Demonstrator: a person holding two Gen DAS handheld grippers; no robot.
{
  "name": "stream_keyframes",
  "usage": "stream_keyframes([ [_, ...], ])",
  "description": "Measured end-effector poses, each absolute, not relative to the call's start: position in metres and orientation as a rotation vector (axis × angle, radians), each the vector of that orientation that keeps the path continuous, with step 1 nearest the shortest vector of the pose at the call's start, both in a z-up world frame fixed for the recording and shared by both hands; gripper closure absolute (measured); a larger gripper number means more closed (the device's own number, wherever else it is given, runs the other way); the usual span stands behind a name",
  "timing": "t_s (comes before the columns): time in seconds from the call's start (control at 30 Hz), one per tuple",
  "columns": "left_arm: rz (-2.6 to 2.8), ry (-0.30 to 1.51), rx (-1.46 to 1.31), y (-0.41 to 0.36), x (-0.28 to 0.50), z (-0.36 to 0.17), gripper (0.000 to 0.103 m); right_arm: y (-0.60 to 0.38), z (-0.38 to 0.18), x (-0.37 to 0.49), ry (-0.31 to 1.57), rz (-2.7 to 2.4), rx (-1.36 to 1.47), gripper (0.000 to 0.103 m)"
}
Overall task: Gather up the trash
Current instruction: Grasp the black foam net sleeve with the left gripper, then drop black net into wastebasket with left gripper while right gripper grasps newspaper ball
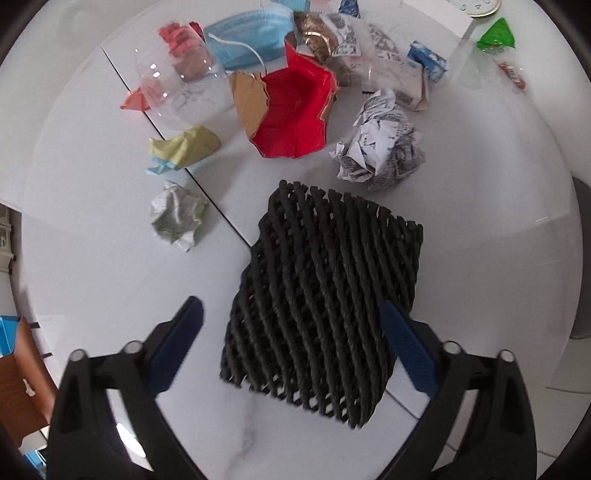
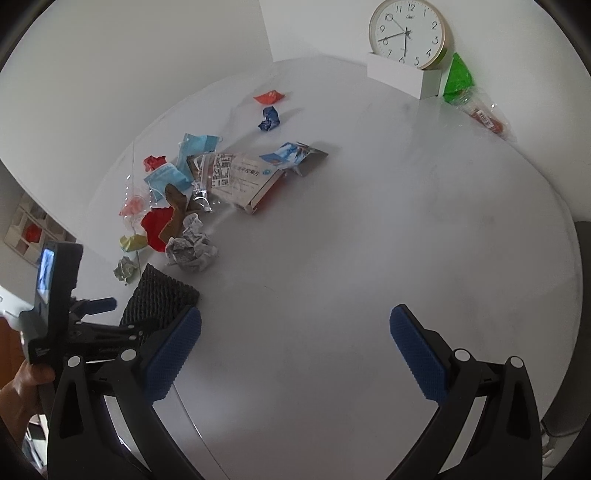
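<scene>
A black foam net sleeve (image 1: 325, 306) lies on the white table (image 1: 110, 280) between the fingers of my left gripper (image 1: 291, 332), which is open around it. It also shows in the right wrist view (image 2: 159, 295). Beyond it lie a crumpled newspaper ball (image 1: 380, 144), a red torn paper bag (image 1: 295, 114), a blue face mask (image 1: 247, 40), a clear plastic cup (image 1: 181, 88), a yellow-green paper wad (image 1: 184, 147) and a pale paper ball (image 1: 177, 216). My right gripper (image 2: 295, 339) is open and empty over bare table.
A wall clock (image 2: 410, 33) stands on a white box (image 2: 402, 75) at the back of the table, with a green wrapper (image 2: 458, 79) beside it. A medicine box (image 2: 243, 181), a blue wad (image 2: 269, 118) and a red scrap (image 2: 269, 96) lie farther back.
</scene>
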State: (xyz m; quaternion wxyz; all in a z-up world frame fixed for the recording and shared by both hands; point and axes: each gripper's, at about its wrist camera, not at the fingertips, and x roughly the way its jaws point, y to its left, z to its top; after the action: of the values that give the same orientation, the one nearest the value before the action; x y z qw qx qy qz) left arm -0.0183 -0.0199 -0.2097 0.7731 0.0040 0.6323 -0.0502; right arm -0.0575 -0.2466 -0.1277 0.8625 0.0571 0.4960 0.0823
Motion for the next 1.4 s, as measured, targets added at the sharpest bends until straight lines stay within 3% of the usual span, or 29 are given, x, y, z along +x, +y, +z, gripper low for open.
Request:
stream_keyframes([
  [0.03,-0.11,1.381,-0.003,-0.021,-0.016,-0.215,0.025,-0.248,-0.129,-0.056,1.042,0.178,0.119,0.002],
  [0.17,-0.1,1.385,-0.039,-0.023,-0.017,-0.22,0.03,-0.248,-0.135,-0.046,1.047,0.211,0.1,0.002],
  [0.27,-0.102,1.377,-0.056,-0.02,-0.022,-0.217,0.043,-0.242,-0.139,-0.035,1.052,0.243,0.088,0.002],
  [0.37,-0.076,1.366,-0.109,0.0,-0.028,-0.208,0.069,-0.231,-0.141,-0.022,1.048,0.289,0.074,0.002],
  [0.4,-0.066,1.366,-0.118,0.005,-0.03,-0.207,0.083,-0.225,-0.141,-0.017,1.044,0.304,0.066,0.002],
  [0.5,-0.081,1.367,-0.21,0.024,-0.034,-0.205,0.09,-0.211,-0.142,-0.008,1.037,0.334,0.054,0.002],
  [1.0,-0.203,1.315,-0.213,0.061,-0.028,-0.184,0.092,-0.179,-0.146,0.004,1.046,0.295,0.049,0.002],
  [1.33,-0.1,1.192,-0.244,0.133,-0.064,-0.117,0.092,-0.1,-0.189,0.047,1.101,0.398,-0.066,0.002],
  [1.4,-0.041,1.182,-0.251,0.16,-0.077,-0.109,0.092,-0.086,-0.201,0.051,1.132,0.384,-0.113,0.02],
])
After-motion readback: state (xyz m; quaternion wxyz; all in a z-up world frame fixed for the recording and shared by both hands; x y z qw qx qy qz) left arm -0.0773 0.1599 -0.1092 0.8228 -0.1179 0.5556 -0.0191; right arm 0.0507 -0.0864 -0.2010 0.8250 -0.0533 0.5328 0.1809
